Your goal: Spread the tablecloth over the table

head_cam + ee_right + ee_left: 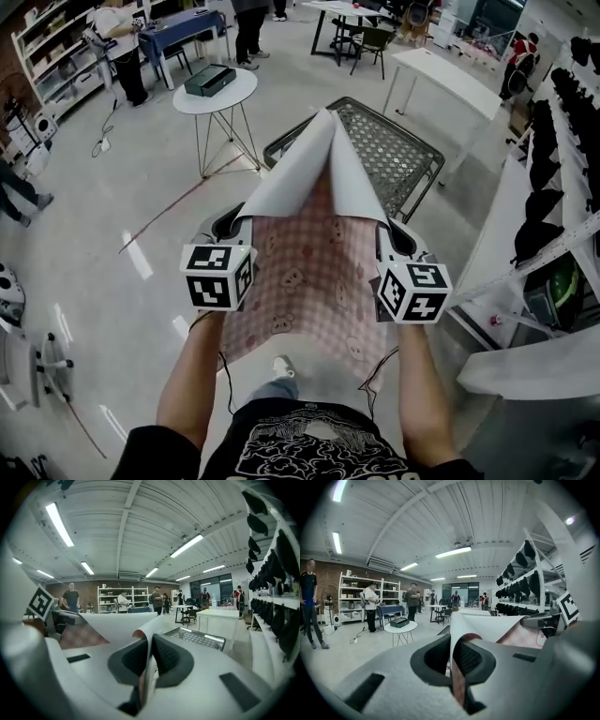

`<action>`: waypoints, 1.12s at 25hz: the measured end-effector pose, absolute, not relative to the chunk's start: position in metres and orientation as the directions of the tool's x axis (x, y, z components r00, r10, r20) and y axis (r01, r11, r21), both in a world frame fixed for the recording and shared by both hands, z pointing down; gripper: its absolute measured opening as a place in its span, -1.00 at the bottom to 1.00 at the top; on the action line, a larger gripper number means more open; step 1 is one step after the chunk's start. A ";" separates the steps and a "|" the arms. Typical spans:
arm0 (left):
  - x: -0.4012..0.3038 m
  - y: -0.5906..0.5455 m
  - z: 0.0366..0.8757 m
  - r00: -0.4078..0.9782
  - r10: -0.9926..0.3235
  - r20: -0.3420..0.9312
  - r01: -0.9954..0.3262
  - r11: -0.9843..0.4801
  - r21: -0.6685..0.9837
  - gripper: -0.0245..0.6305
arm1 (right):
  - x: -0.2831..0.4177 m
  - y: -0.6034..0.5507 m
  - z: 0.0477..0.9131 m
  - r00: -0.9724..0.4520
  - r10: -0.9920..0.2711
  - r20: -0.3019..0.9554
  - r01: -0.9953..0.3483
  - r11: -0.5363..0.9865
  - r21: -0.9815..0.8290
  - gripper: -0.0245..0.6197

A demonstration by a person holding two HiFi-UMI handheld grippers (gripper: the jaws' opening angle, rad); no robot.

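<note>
left gripper (451, 660): jaws closed tight on one side edge of the pink checked fabric tablecloth with a white underside (314, 281).
tablecloth: hangs between both jaw pairs; far end folds up into a peak beyond them.
right gripper (148, 660): jaws pinched together on the opposite edge.
table: dark mesh-topped metal table (398, 155), ahead of both jaws, past the cloth.

Left tongs (453, 657) clamp the tablecloth (487, 625), seemingly its edge.

I could read no words or numbers; my left gripper (228, 223) and right gripper (401, 234) bore only square coded markers.
</note>
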State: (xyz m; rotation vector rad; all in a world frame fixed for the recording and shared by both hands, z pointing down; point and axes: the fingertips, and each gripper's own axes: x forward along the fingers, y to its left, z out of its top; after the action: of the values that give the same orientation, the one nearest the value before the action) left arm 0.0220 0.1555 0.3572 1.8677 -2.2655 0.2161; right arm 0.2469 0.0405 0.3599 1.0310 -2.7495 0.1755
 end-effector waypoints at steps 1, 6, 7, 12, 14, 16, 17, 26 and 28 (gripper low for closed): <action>0.013 0.147 0.356 -0.174 -0.954 0.243 -0.983 0.182 0.013 -0.90 | 0.240 0.034 0.359 -0.730 -0.645 0.227 -0.669 0.743 -0.040 -0.90; -0.021 0.111 0.357 -0.130 -0.961 0.245 -0.990 0.138 0.018 -0.90 | 0.214 0.009 0.358 -0.696 -0.681 0.227 -0.706 0.707 -0.044 -0.90; -0.027 0.106 0.358 -0.122 -0.962 0.246 -0.991 0.130 0.018 -0.90 | 0.211 0.006 0.359 -0.690 -0.687 0.227 -0.713 0.700 -0.046 -0.90; -0.046 0.080 0.355 -0.090 -0.965 0.245 -0.995 0.096 0.012 -0.90 | 0.199 -0.010 0.359 -0.664 -0.713 0.223 -0.739 0.671 -0.057 -0.90; -0.050 0.071 0.354 -0.080 -0.967 0.244 -0.996 0.084 0.006 -0.90 | 0.197 -0.016 0.359 -0.657 -0.721 0.220 -0.747 0.662 -0.062 -0.90; -0.053 0.061 0.353 -0.072 -0.968 0.240 -0.997 0.074 0.002 -0.90 | 0.194 -0.022 0.358 -0.652 -0.727 0.215 -0.752 0.657 -0.062 -0.90; -0.055 0.057 0.352 -0.068 -0.969 0.238 -0.998 0.070 0.000 -0.90 | 0.192 -0.025 0.358 -0.650 -0.729 0.213 -0.754 0.654 -0.062 -0.90; -0.074 -0.003 0.353 -0.038 -0.972 0.232 -0.999 0.035 -0.016 -0.90 | 0.184 -0.075 0.358 -0.629 -0.755 0.188 -0.776 0.625 -0.084 -0.90; -0.079 -0.022 0.353 -0.028 -0.971 0.236 -0.999 0.023 -0.024 -0.90 | 0.181 -0.092 0.359 -0.622 -0.760 0.187 -0.782 0.615 -0.098 -0.90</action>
State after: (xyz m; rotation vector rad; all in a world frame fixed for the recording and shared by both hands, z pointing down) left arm -0.0788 -0.0223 0.3532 2.0769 -2.1306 0.2743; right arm 0.1812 -0.0920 0.3594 1.2994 -2.7077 0.2571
